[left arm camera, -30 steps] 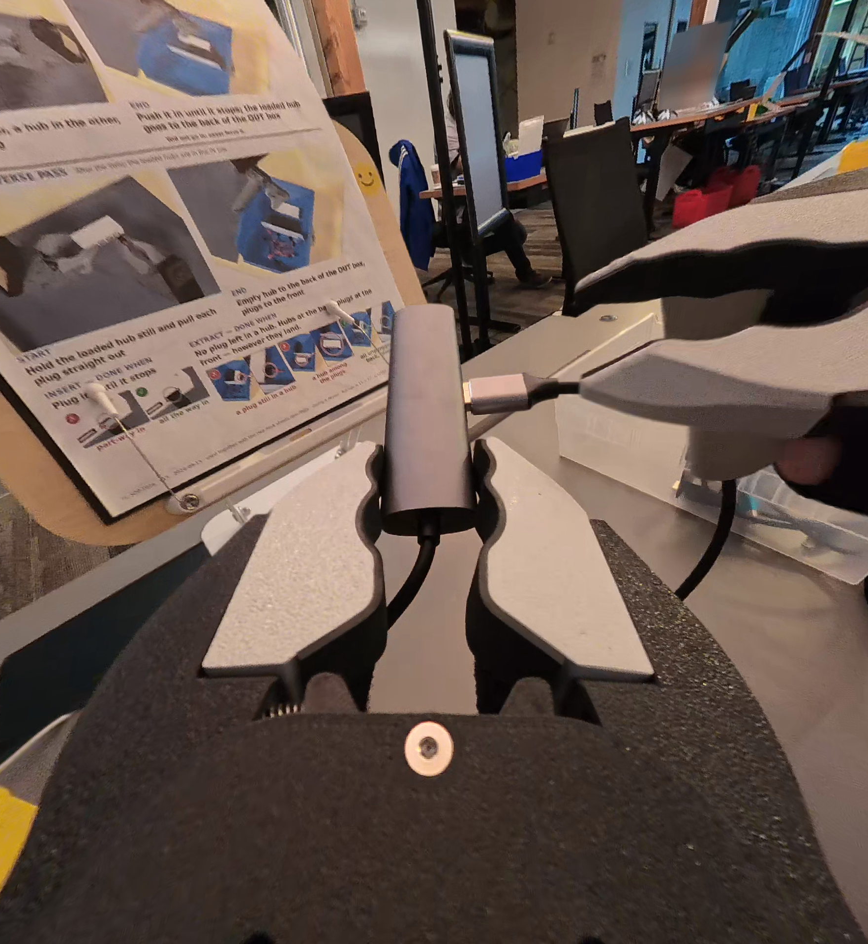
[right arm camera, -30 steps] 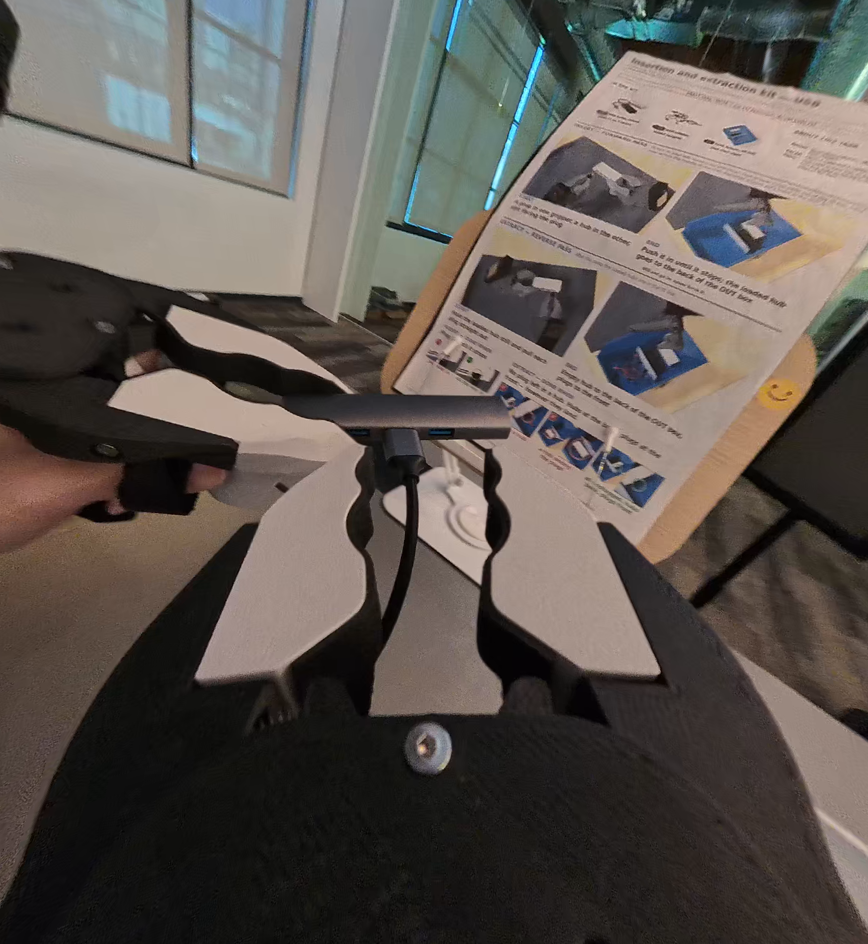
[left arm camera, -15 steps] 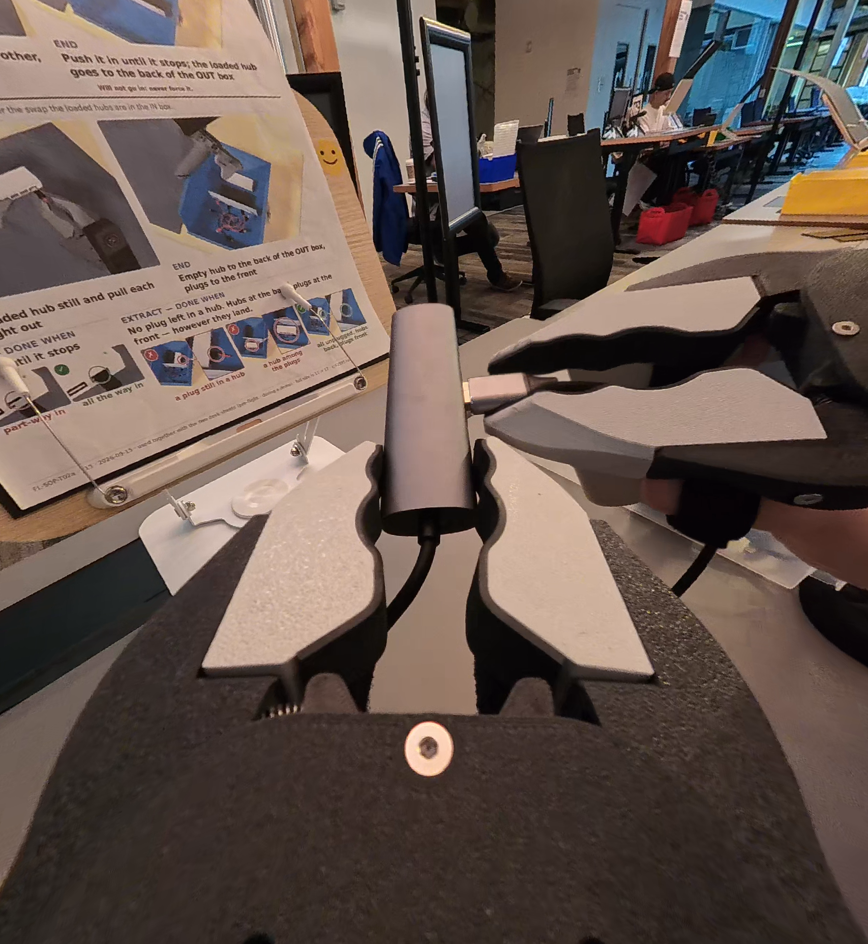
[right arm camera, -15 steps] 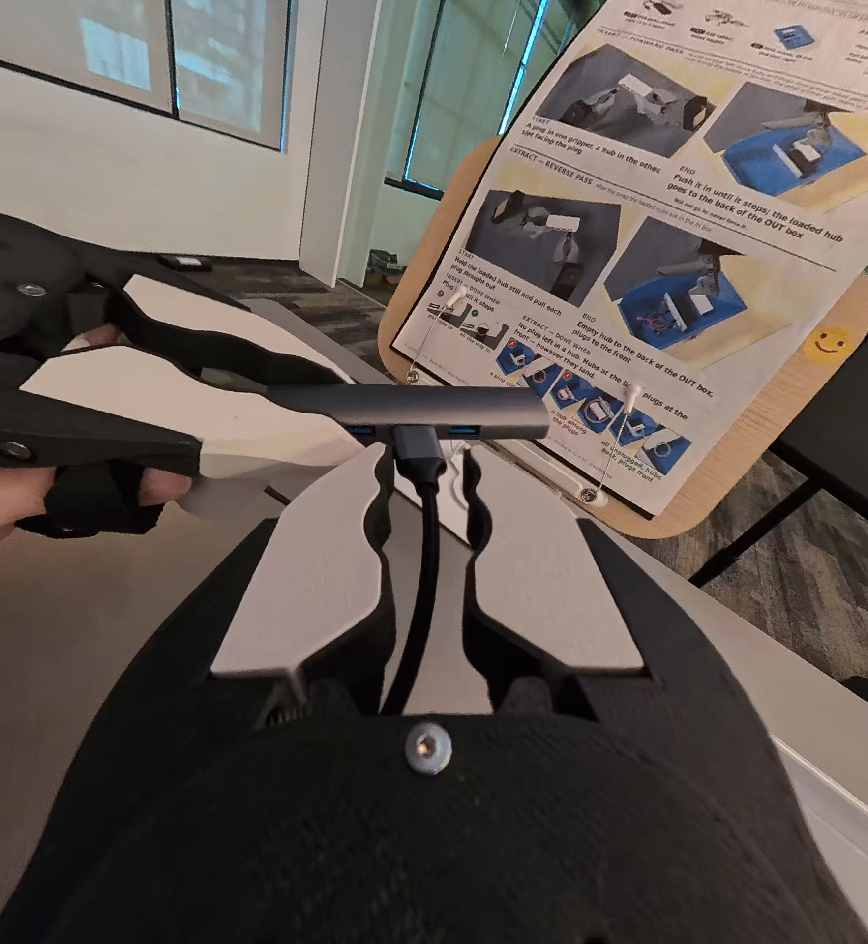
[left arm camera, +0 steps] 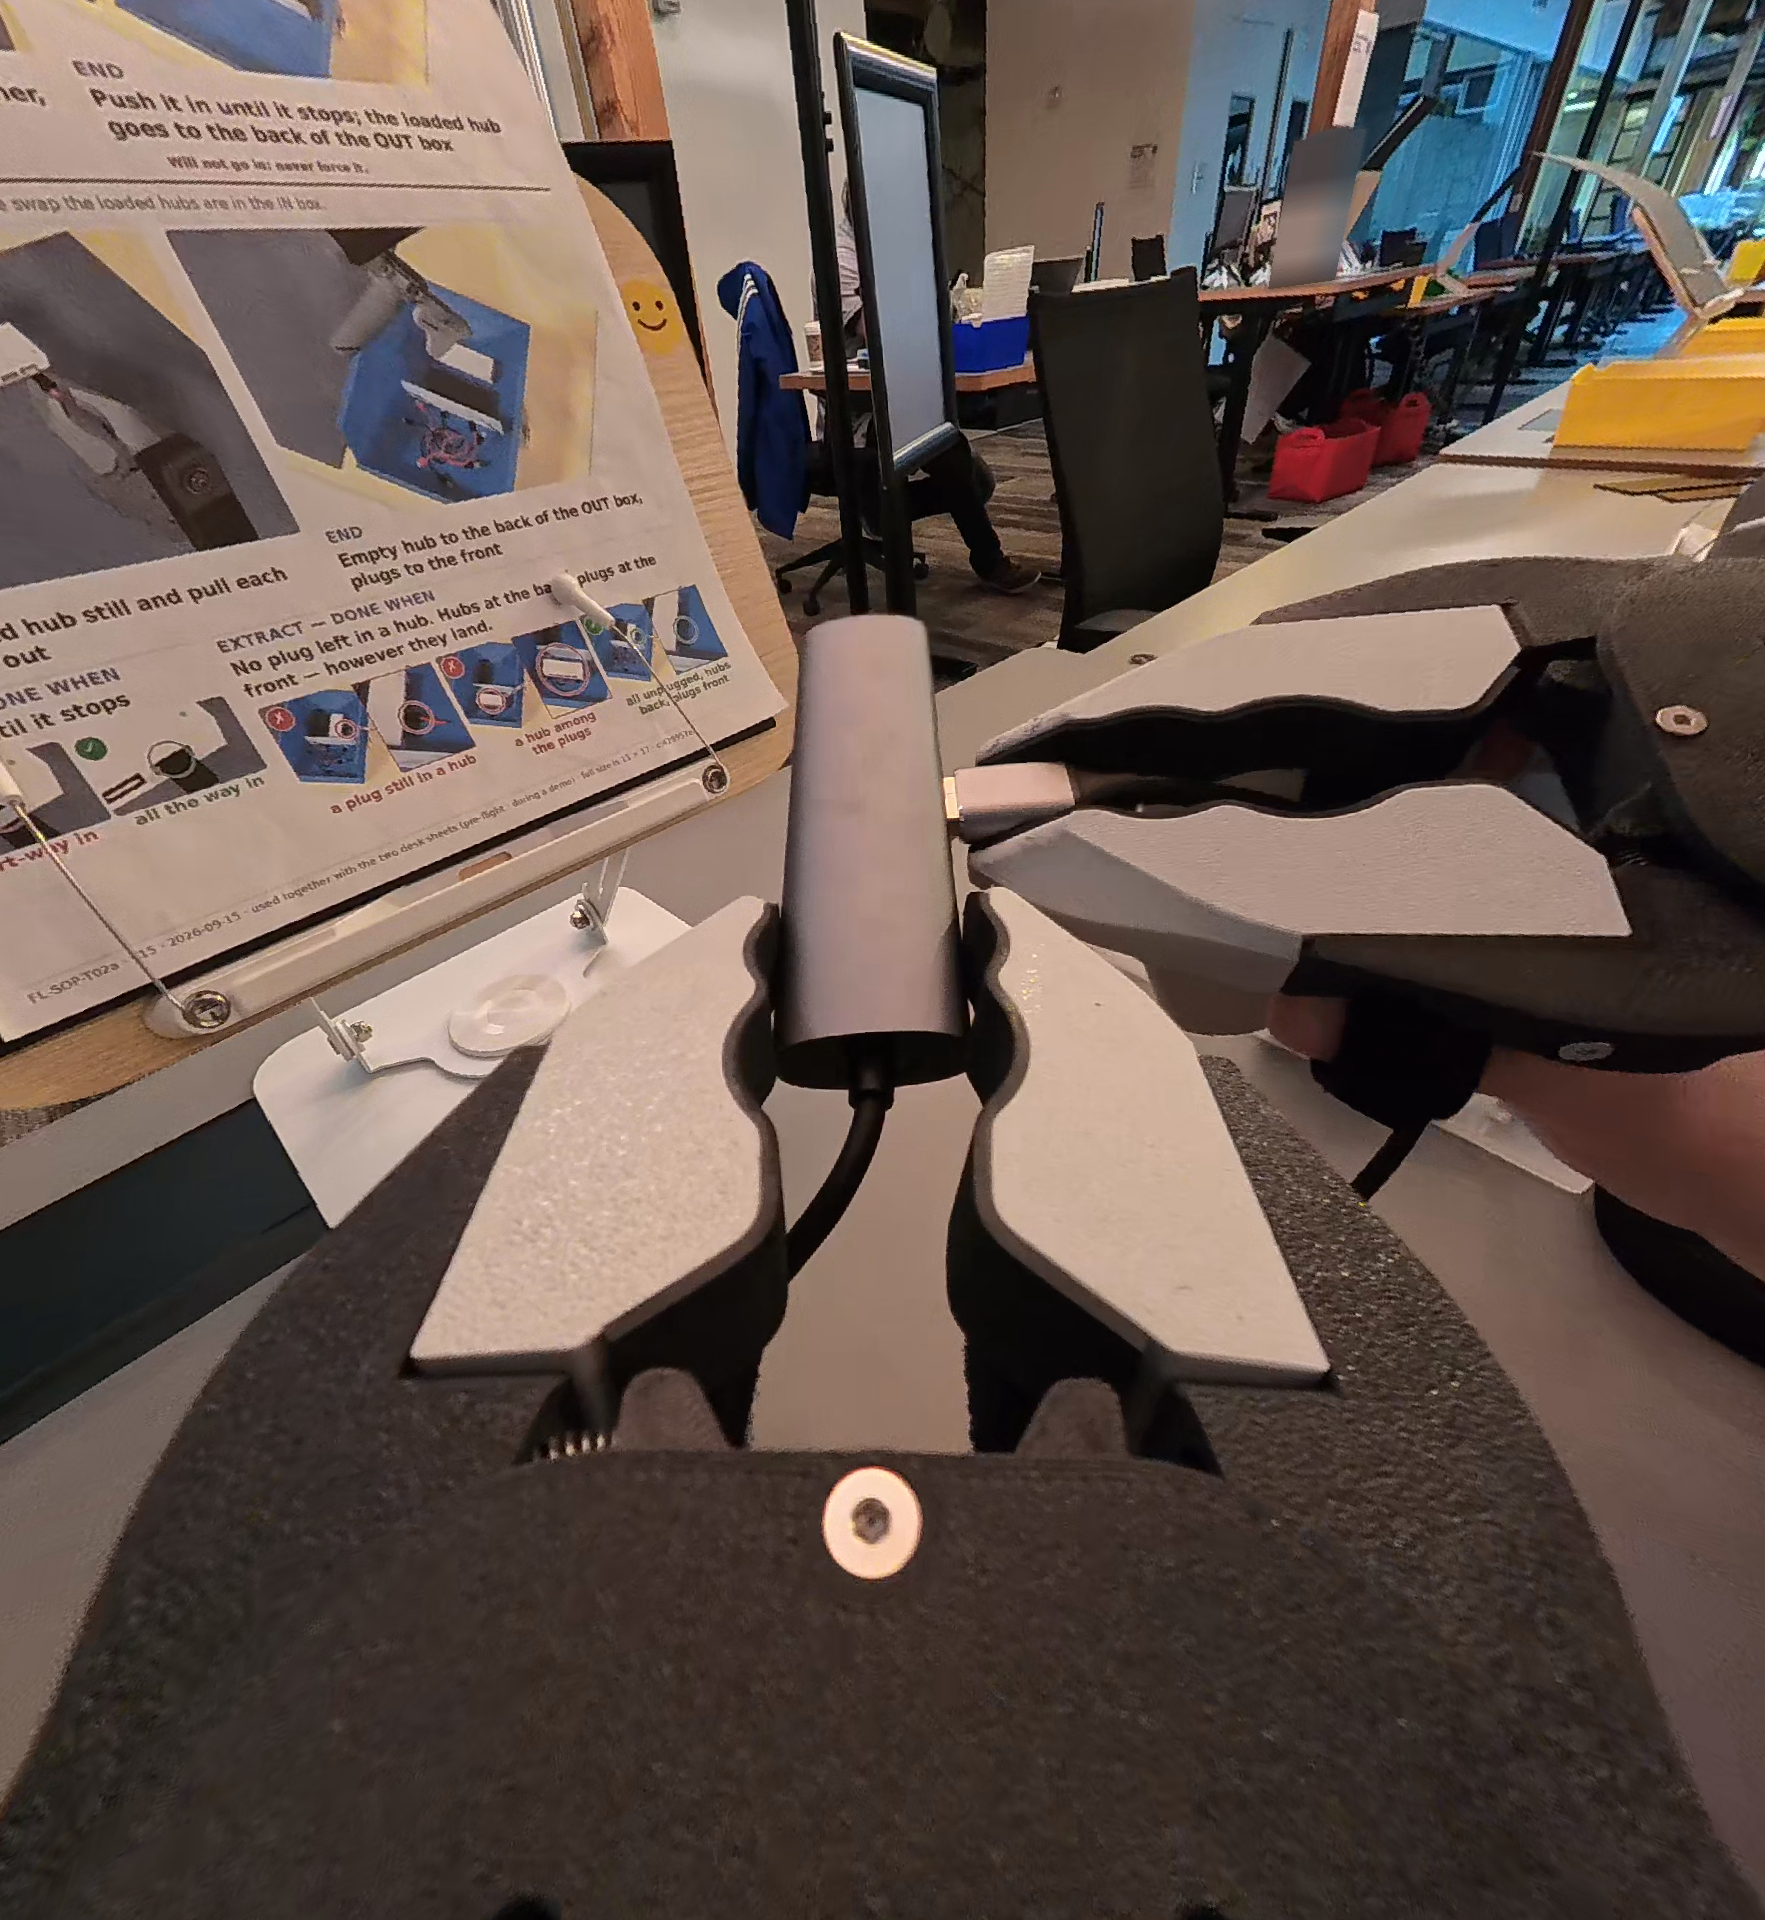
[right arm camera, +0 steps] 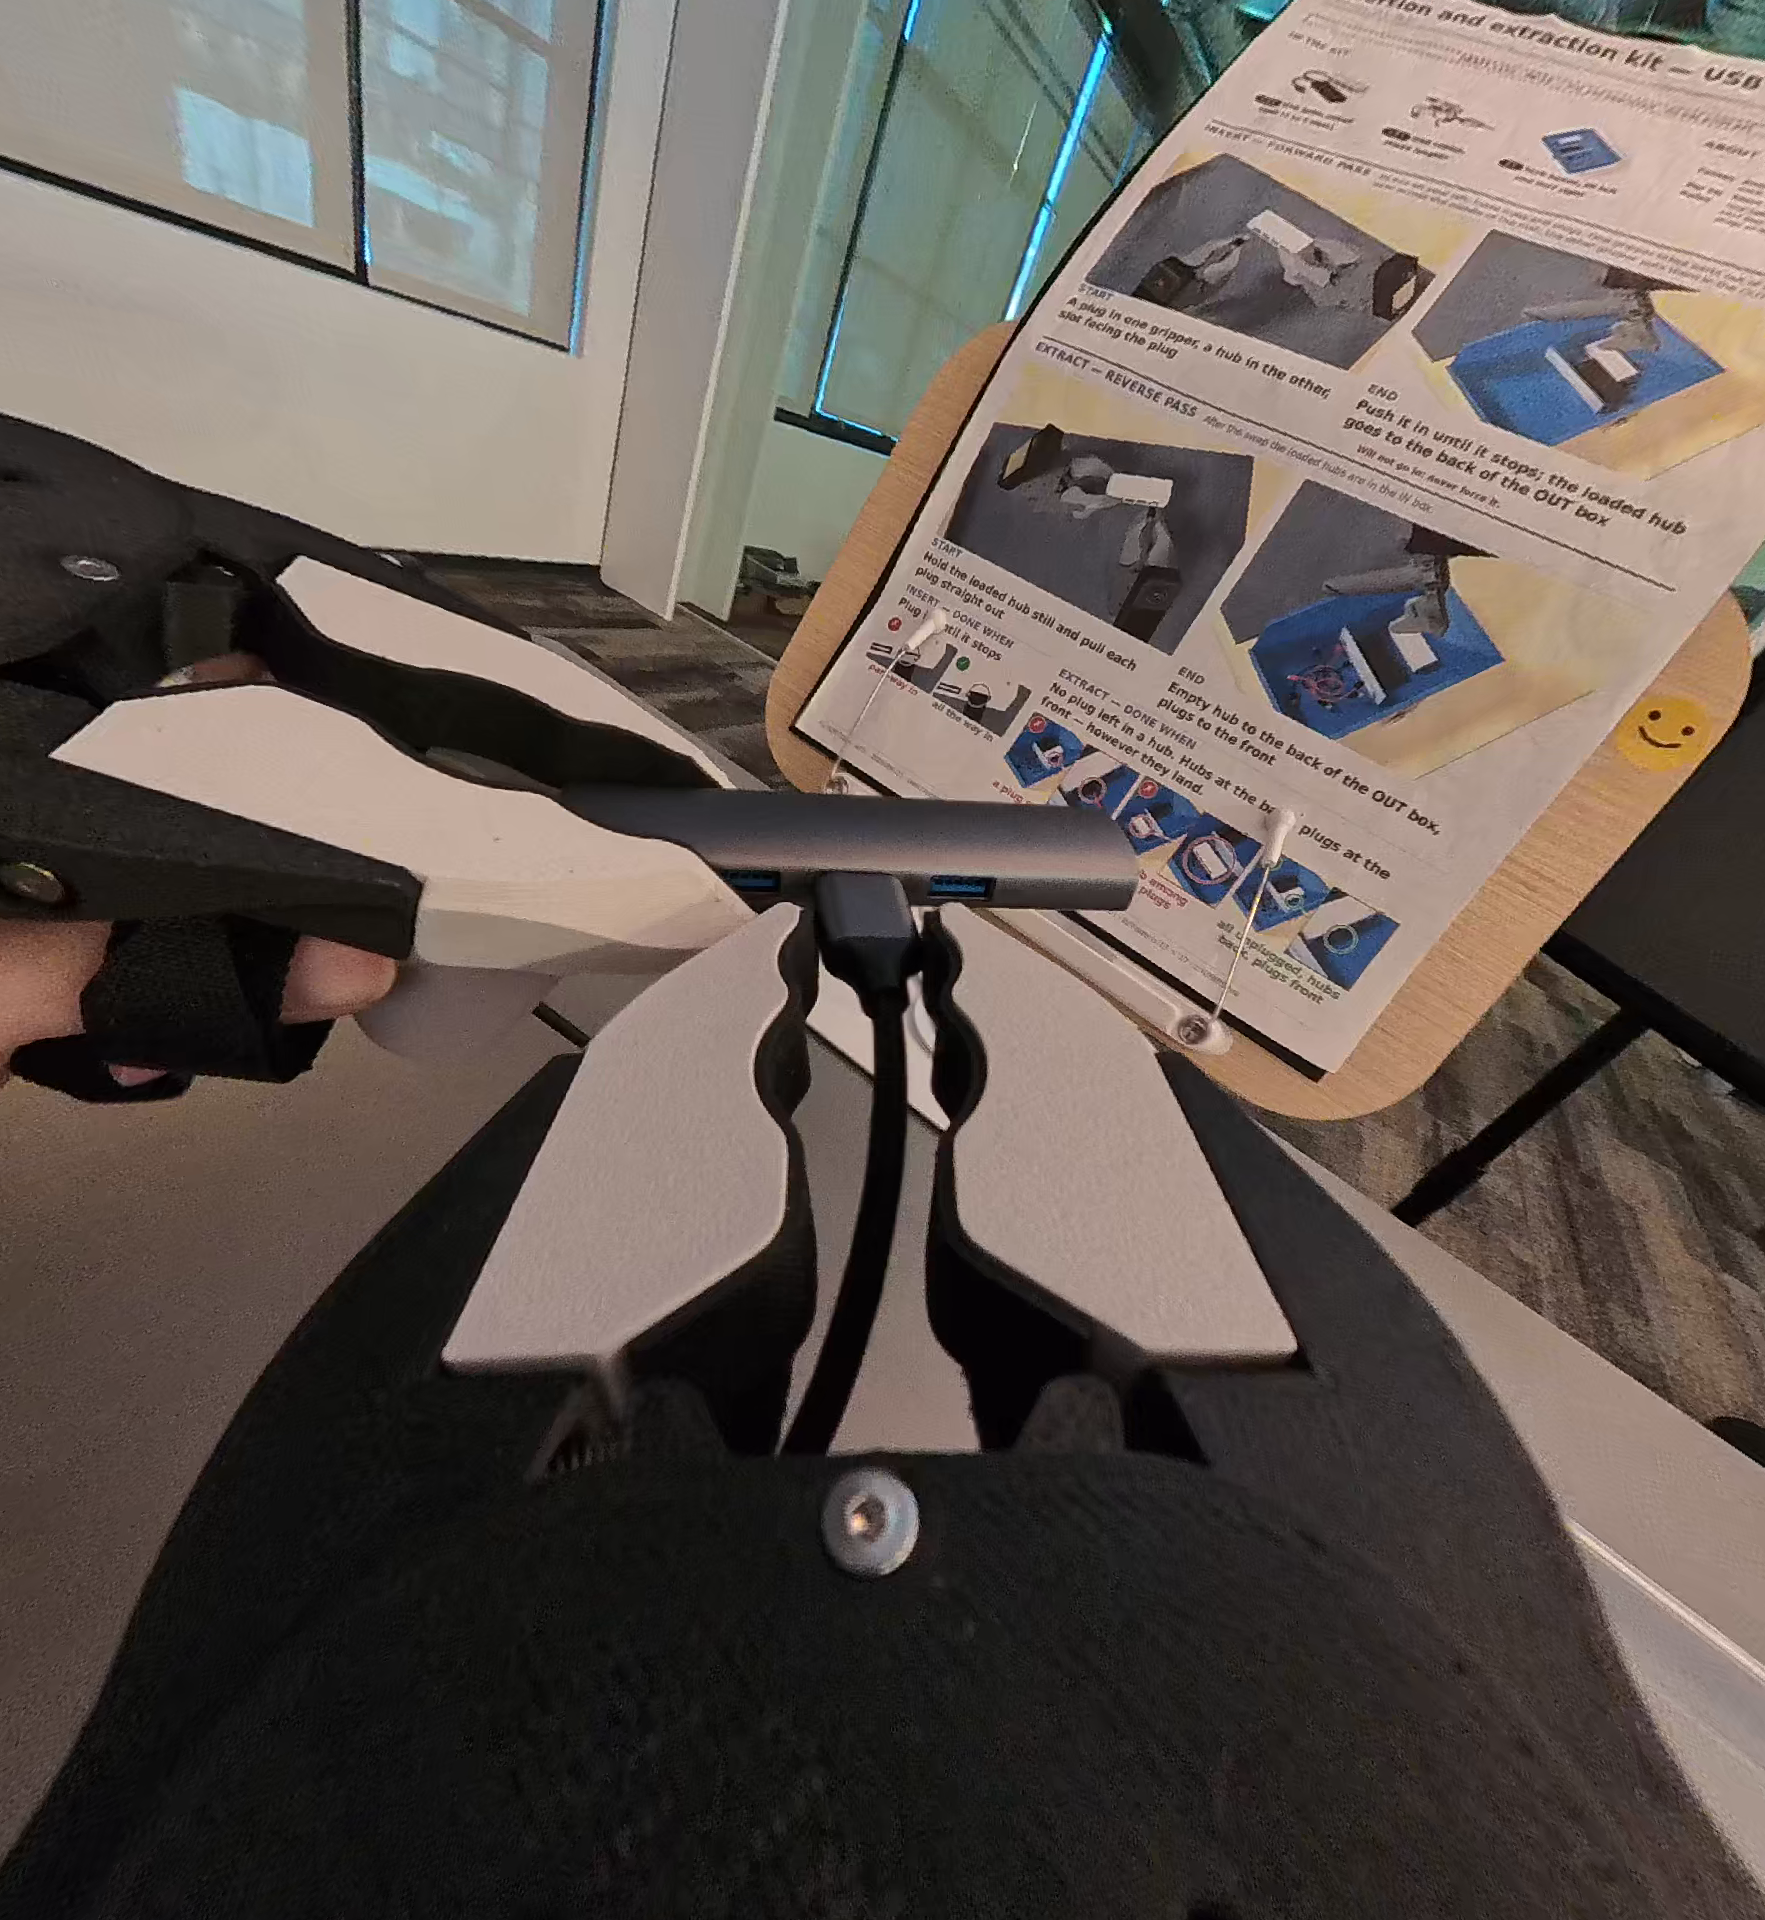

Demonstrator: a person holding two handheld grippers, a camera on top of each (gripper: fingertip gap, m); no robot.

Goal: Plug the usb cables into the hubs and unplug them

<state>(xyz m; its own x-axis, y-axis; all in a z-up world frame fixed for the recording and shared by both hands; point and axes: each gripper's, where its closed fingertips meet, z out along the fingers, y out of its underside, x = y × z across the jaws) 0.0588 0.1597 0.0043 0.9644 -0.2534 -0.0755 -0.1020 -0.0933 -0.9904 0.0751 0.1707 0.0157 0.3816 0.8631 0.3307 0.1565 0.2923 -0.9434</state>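
Clamping the dark grey hub [left arm camera: 870,831] at its cabled end, your left gripper [left arm camera: 870,971] held it lengthwise, long axis running straight out from the fingers toward the instruction board [left arm camera: 265,499], ports facing right. From that side your right gripper [right arm camera: 870,951], closed on the USB plug [right arm camera: 862,920], met the hub square-on, the plug's axis crosswise to the hub's length and its metal tip [left arm camera: 1013,798] touching the side wall. You appeared to have it seated in the middle port, blue ports [right arm camera: 959,886] flanking it, though full insertion could not be confirmed.
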